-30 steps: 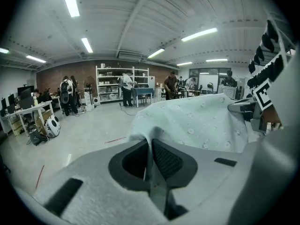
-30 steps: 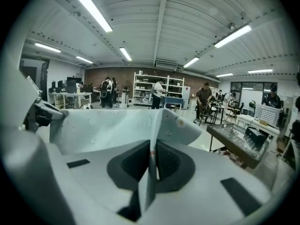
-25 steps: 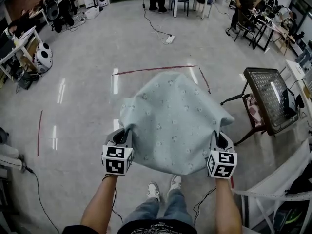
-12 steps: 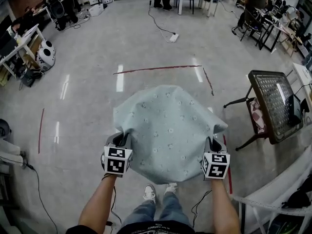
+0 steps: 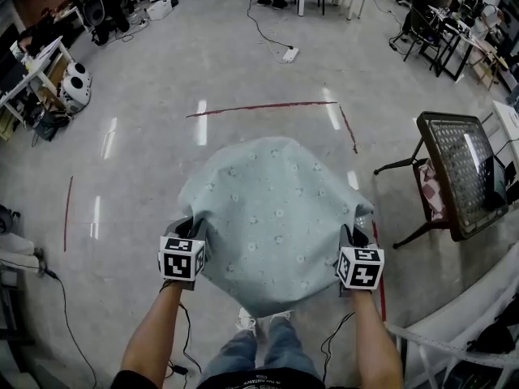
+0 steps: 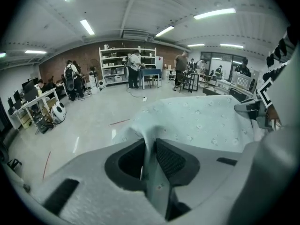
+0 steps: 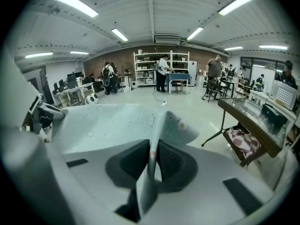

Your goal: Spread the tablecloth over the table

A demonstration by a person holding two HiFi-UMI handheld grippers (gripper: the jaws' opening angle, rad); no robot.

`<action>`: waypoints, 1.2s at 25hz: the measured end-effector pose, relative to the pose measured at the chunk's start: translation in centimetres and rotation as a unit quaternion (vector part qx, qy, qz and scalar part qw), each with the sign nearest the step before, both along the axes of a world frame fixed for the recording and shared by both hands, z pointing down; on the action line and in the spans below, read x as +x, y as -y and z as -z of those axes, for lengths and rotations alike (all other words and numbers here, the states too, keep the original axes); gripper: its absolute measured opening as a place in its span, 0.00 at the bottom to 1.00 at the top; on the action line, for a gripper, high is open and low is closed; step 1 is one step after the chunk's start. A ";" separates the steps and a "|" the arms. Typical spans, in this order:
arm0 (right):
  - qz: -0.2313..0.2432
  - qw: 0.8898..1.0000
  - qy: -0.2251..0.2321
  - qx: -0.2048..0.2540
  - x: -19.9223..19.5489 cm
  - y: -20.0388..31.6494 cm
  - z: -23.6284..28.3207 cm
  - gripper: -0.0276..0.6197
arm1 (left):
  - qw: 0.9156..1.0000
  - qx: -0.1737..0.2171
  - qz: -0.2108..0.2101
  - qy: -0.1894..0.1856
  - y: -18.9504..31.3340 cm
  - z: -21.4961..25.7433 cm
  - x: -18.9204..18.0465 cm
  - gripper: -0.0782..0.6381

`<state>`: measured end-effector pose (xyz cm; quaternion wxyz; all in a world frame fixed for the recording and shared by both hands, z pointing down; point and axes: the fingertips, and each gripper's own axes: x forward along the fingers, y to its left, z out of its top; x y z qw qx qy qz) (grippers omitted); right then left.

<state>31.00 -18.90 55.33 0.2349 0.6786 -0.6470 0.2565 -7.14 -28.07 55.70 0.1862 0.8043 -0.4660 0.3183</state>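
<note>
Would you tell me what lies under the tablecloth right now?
Only the person's shoes and the grey floor show past the near edge of the tablecloth. The cloth covers everything directly beneath it, so no table can be seen there.

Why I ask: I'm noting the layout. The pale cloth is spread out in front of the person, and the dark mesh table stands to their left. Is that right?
Not quite. The mesh table stands to the person's right, not their left, as the head view shows. The rest holds: the pale cloth is spread out in front of the person.
</note>
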 end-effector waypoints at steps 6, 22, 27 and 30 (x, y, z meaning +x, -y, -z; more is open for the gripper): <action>-0.006 1.000 -0.001 -0.006 0.7 0.1 -0.6 0.14 | 1.000 0.002 -0.010 -0.009 0.1 -0.3 0.3 0.22; -0.011 0.999 0.034 -0.014 0.9 0.0 -1.8 0.41 | 1.000 0.021 0.020 0.003 0.1 0.0 -1.1 0.38; -0.015 0.999 0.039 -0.010 1.8 0.1 -1.5 0.58 | 0.999 0.010 0.032 -0.021 0.0 -0.4 -1.5 0.49; -0.016 0.999 0.038 -0.005 2.4 0.2 -0.8 0.60 | 0.998 -0.016 0.031 -0.053 -0.5 -1.0 -1.5 0.68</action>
